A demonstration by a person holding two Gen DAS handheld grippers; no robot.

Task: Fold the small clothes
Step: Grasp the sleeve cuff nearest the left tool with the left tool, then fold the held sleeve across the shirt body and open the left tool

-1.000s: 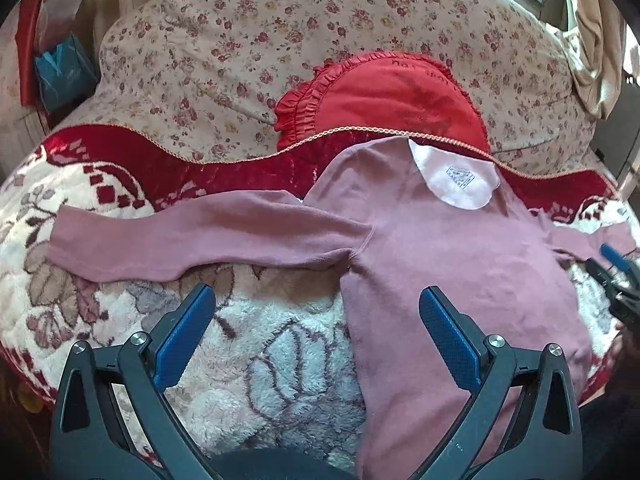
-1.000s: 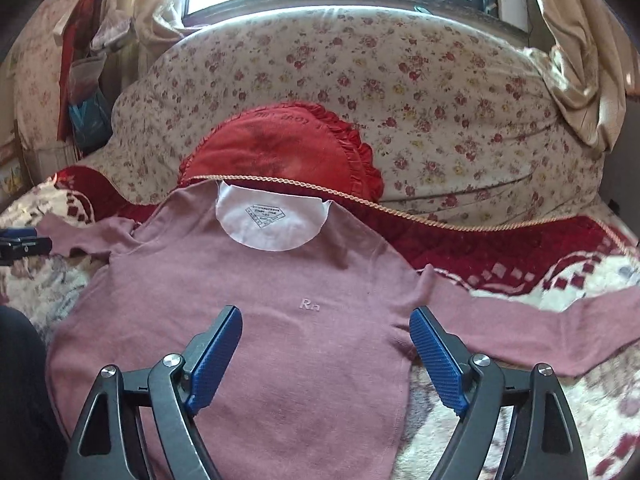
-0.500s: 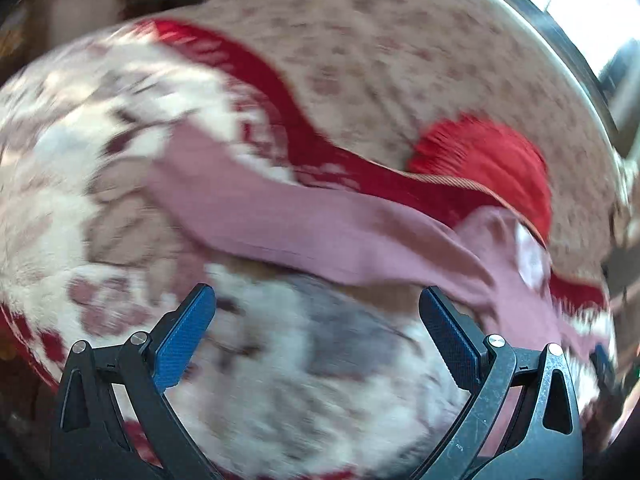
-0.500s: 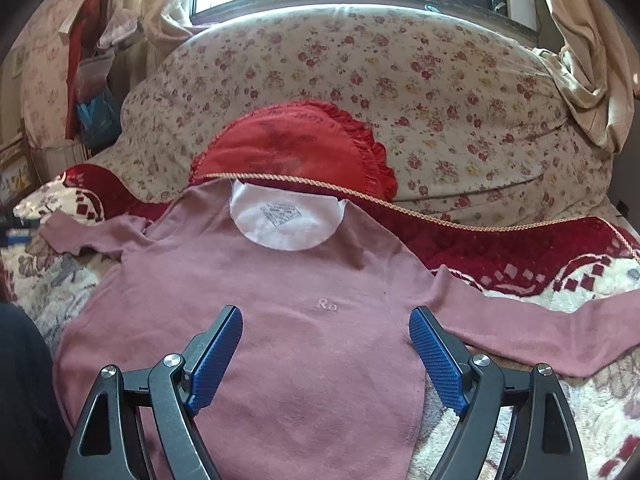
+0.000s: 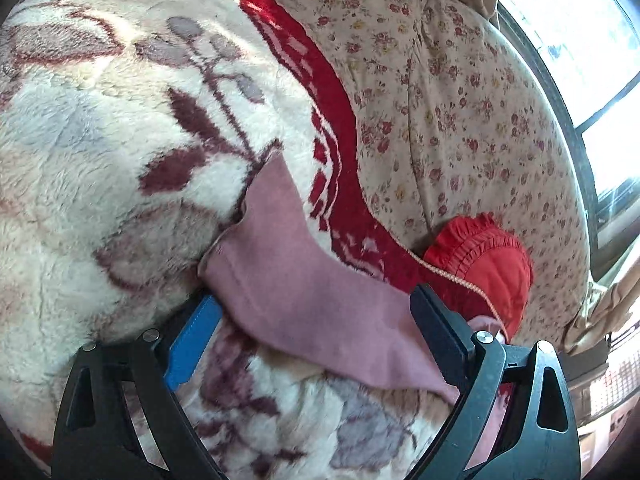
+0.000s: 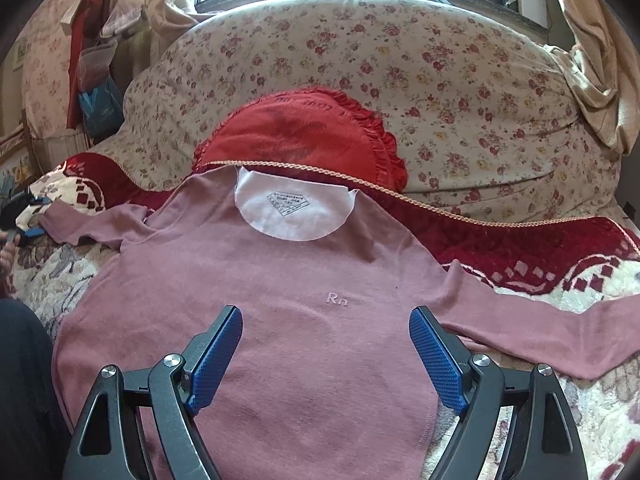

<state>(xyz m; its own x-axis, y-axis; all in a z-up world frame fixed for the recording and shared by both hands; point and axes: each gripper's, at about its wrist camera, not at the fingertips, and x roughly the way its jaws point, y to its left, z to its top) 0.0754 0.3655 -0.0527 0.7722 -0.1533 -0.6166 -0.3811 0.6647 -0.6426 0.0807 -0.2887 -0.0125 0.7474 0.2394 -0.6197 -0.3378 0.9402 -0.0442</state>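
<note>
A small mauve long-sleeved shirt (image 6: 280, 312) lies flat, front up, on a fleece blanket, both sleeves spread out, with a white neck lining (image 6: 292, 212). In the left wrist view its left sleeve (image 5: 304, 304) runs between the open jaws of my left gripper (image 5: 316, 344), cuff end up and to the left; the blue pads flank the sleeve without clamping it. My right gripper (image 6: 326, 360) is open and empty, hovering over the lower chest of the shirt. The left gripper shows small at the sleeve cuff in the right wrist view (image 6: 28, 220).
The floral fleece blanket (image 5: 100, 160) with a red border covers the bed. A red frilled cushion (image 6: 304, 136) lies behind the collar against a large floral bolster (image 6: 460, 92). A window is behind it. A dark-clothed leg (image 6: 20, 380) is at the lower left.
My left gripper has swung left and dropped close to the left sleeve, now straddling it near the cuff. My right gripper has drifted slightly, still over the shirt body.
</note>
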